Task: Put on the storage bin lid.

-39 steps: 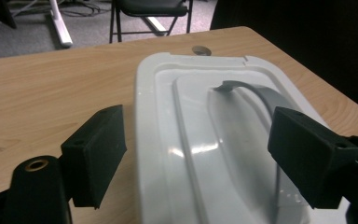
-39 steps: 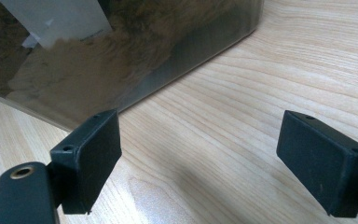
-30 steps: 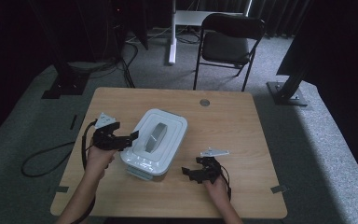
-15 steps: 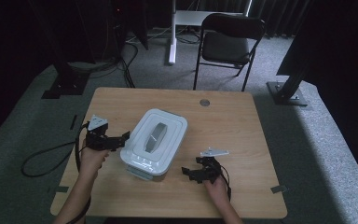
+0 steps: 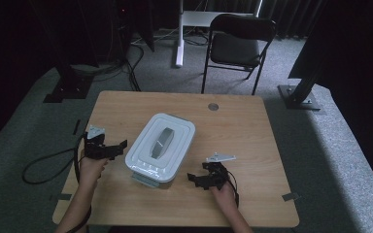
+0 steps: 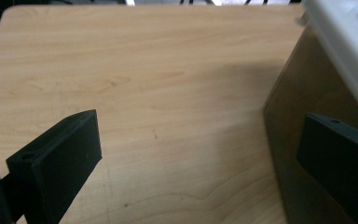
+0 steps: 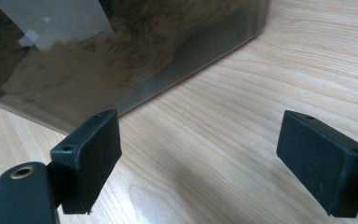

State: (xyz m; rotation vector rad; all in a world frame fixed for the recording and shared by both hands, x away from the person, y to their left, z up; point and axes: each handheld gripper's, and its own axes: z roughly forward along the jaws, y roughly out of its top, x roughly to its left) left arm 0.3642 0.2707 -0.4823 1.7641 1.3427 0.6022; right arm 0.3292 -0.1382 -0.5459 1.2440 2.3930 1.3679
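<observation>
A clear storage box with a white lid (image 5: 161, 147) and a grey handle sits mid-table. My left gripper (image 5: 118, 148) hovers low just left of it, jaws pointing at its side. Those jaws have just been opening and stand open, with only bare wood between them (image 6: 198, 163); the box wall (image 6: 303, 84) rises just beyond the right-hand jaw. My right gripper (image 5: 194, 178) rests near the box's front right corner, open and empty (image 7: 205, 163). The box (image 7: 135, 56) lies a little ahead of it, its wall showing something brown inside.
The wooden table (image 5: 252, 136) has a round grommet (image 5: 213, 106) near its far edge. A black cable (image 5: 48, 162) loops off the left edge onto the carpet. A black folding chair (image 5: 240, 46) stands behind the table.
My left gripper has sunk and drawn a little leftward, away from the box, and its jaws look wider. The right gripper and the box have stayed put.
</observation>
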